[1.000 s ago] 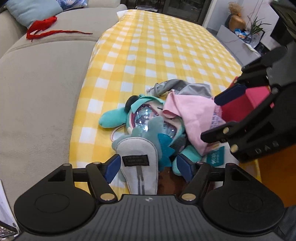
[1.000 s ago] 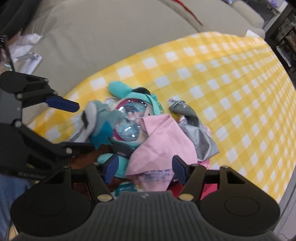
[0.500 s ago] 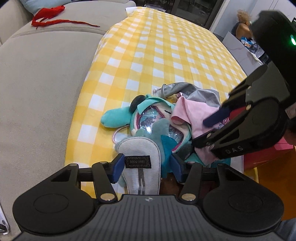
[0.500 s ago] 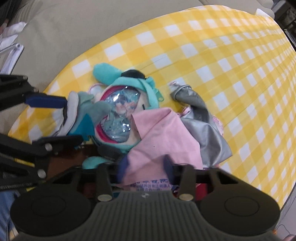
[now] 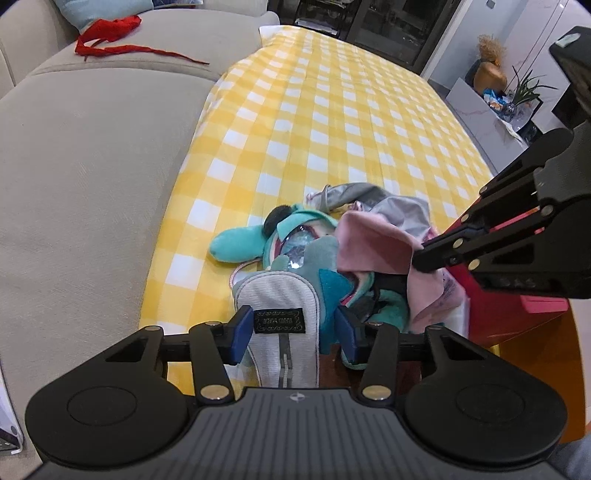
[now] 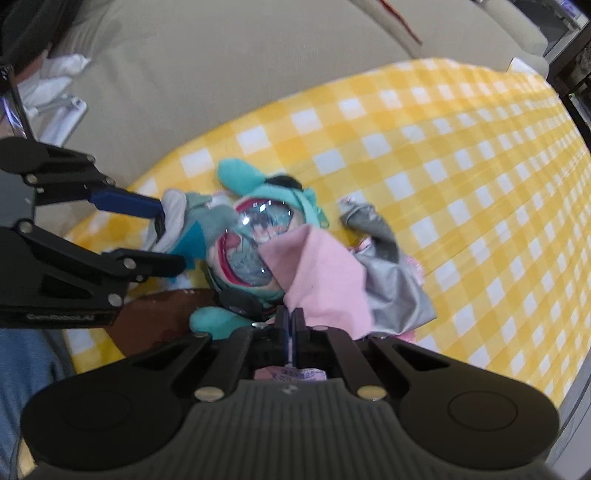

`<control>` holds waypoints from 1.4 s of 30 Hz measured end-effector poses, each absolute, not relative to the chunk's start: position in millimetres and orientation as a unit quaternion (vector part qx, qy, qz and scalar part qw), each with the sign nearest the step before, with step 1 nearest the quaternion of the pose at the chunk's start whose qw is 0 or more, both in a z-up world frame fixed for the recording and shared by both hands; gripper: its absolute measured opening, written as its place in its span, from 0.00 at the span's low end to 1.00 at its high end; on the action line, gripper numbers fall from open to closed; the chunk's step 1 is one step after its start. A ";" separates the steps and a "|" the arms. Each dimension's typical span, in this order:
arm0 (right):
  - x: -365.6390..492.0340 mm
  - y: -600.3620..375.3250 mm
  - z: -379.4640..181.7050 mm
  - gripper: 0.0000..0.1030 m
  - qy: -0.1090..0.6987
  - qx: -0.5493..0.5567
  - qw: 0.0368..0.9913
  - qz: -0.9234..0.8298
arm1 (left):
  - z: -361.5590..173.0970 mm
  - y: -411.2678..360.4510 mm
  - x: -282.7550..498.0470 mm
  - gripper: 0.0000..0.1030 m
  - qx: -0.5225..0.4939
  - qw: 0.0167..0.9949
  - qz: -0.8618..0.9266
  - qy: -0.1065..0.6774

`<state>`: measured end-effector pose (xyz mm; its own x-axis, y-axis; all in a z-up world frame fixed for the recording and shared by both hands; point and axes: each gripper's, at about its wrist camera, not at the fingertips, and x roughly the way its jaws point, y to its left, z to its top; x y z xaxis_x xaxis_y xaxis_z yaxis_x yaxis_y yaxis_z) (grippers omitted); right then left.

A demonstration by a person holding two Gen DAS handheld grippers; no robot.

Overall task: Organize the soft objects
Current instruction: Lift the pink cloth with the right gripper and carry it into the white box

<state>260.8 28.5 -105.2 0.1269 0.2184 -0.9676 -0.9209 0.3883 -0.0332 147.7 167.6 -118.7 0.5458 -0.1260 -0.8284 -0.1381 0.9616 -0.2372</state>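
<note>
The right gripper is clamped on the near edge of a pink cloth, its blue pads pressed together with the fabric pinched between them. The left gripper is closing around a grey-white pouch; one pad touches its side. The pouch and cloth both lie against a teal plush in one heap with a grey cloth, on the yellow checked blanket near its front edge. A red box sits beside the heap. A red ribbon lies on the beige sofa well away.
</note>
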 end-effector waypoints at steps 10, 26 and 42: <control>234.0 18.1 -50.7 0.00 0.466 -0.337 0.693 0.435 | -81.2 154.0 132.3 0.53 -0.119 0.881 0.005 0.459; 178.1 -75.5 35.2 0.00 0.400 -0.285 0.770 0.408 | -19.9 103.8 93.4 0.53 -0.094 0.903 -0.016 0.419; 141.2 -225.6 58.6 0.00 0.402 -0.192 0.844 0.298 | 14.5 1.6 96.2 0.53 -0.067 0.906 -0.142 0.393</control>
